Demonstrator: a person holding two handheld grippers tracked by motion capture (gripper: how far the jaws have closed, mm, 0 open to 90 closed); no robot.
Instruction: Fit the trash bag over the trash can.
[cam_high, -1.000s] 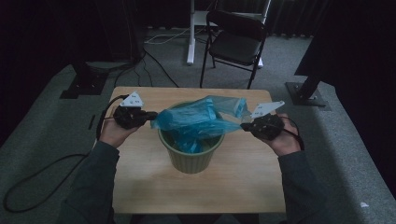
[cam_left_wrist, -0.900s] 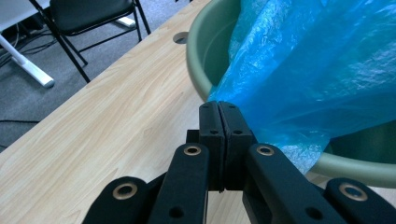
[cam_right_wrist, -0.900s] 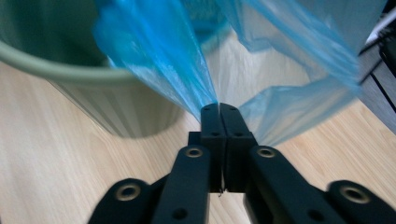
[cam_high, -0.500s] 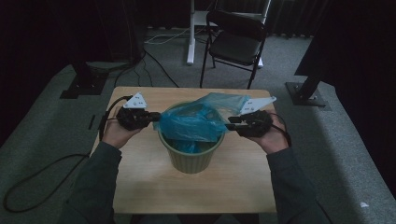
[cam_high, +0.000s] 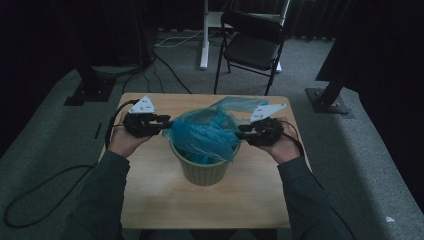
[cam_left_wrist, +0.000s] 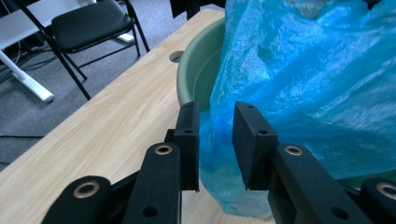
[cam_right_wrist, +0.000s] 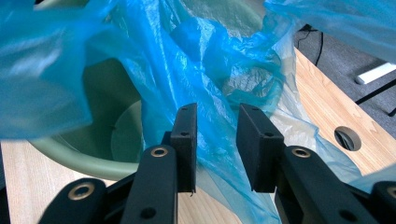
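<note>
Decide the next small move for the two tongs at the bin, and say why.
Probably close both tongs on the blue bag. The left tongs and the right tongs each stand open with bag film between the jaws, and the bag sits bunched over the green bin, not yet spread around its rim.

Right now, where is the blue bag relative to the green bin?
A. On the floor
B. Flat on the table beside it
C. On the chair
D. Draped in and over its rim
D: the blue bag hangs in and over the rim of the green bin, with both grippers at its edges.

Both tongs, left tongs (cam_high: 162, 121) and right tongs (cam_high: 241, 134), flank the blue bag (cam_high: 205, 135) over the green bin (cam_high: 205, 170).
</note>
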